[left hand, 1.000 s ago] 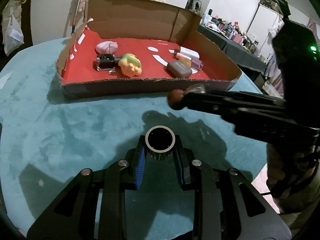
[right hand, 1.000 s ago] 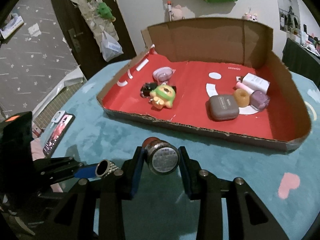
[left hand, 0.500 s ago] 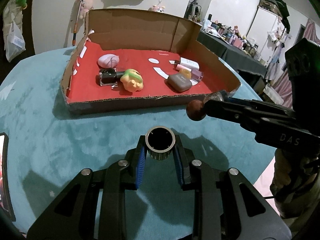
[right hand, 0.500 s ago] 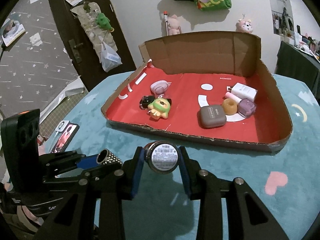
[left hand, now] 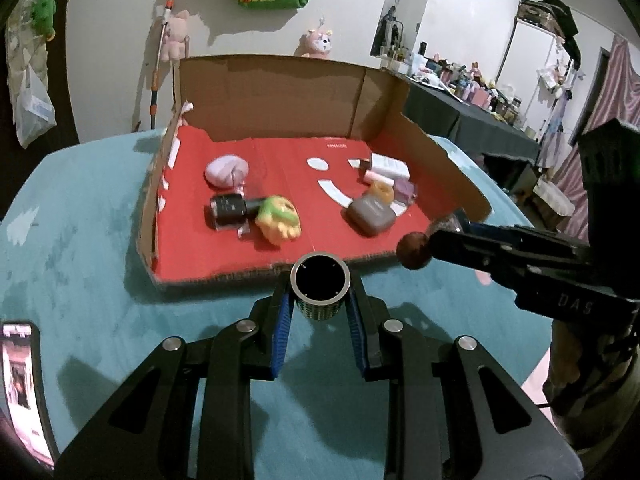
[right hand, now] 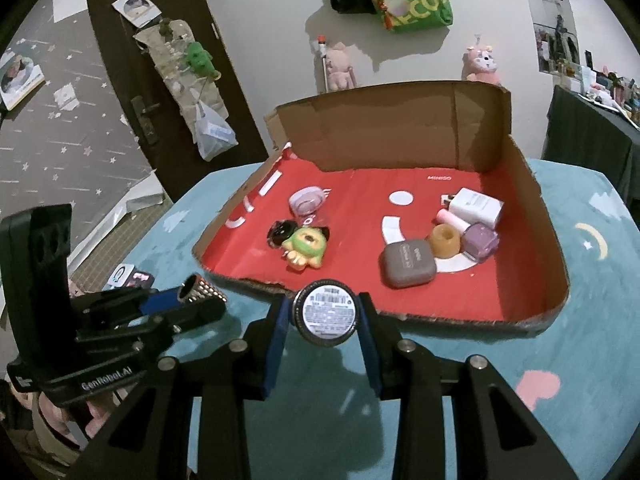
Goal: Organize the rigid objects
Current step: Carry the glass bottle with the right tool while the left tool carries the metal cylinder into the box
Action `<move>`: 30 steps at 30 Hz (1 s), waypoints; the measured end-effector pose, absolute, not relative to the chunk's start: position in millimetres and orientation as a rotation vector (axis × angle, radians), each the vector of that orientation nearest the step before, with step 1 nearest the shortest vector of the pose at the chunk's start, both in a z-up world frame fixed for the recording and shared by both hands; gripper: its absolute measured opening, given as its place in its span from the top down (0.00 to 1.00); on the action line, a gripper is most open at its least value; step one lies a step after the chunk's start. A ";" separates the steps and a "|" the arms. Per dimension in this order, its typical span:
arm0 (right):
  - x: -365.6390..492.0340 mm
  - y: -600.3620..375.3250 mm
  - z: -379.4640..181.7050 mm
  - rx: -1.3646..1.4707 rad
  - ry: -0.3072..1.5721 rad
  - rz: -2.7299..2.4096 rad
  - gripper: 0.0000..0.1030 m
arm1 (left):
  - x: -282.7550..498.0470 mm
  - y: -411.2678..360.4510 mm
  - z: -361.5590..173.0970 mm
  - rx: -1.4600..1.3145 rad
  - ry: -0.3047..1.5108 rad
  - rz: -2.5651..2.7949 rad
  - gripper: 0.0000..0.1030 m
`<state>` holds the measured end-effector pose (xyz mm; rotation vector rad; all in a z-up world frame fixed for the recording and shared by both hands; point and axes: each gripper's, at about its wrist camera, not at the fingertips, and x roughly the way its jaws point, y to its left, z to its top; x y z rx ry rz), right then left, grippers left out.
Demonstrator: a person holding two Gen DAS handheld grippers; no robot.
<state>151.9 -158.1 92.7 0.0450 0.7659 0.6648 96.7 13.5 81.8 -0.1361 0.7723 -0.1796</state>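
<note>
My left gripper (left hand: 319, 308) is shut on a small silver studded tube (left hand: 320, 294), its dark open end facing the camera, just above the front wall of the cardboard box (left hand: 280, 92). My right gripper (right hand: 325, 320) is shut on a round bottle (right hand: 329, 312), its labelled base toward the camera. In the left wrist view that bottle's brown cap (left hand: 414, 250) pokes out at the right. On the box's red floor lie a lilac compact (right hand: 307, 200), a black bottle (left hand: 230, 208), a yellow-green toy (right hand: 306, 246), a grey case (right hand: 407, 262), an orange ring (right hand: 444, 240) and a purple bottle (right hand: 480, 242).
A white carton (right hand: 476, 206) and a pink tube (right hand: 452, 218) lie at the box's right. The box stands on a teal cloth-covered table (left hand: 80, 240). A phone (left hand: 20, 380) lies at the table's left edge. Beyond on the right is a dark table (left hand: 480, 120) crowded with small items.
Both grippers have risen and come nearer the box's front wall, each still holding its object. The items in the box have not moved.
</note>
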 end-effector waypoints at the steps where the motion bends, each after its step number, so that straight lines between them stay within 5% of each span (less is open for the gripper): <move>1: 154.6 -159.4 92.8 0.047 0.765 0.660 0.64 | 102.5 13.7 82.6 -0.137 0.777 -0.183 0.77; 30: 223.9 -166.0 49.7 0.050 0.870 0.580 0.65 | 198.4 -7.8 31.5 -0.112 0.953 -0.216 0.77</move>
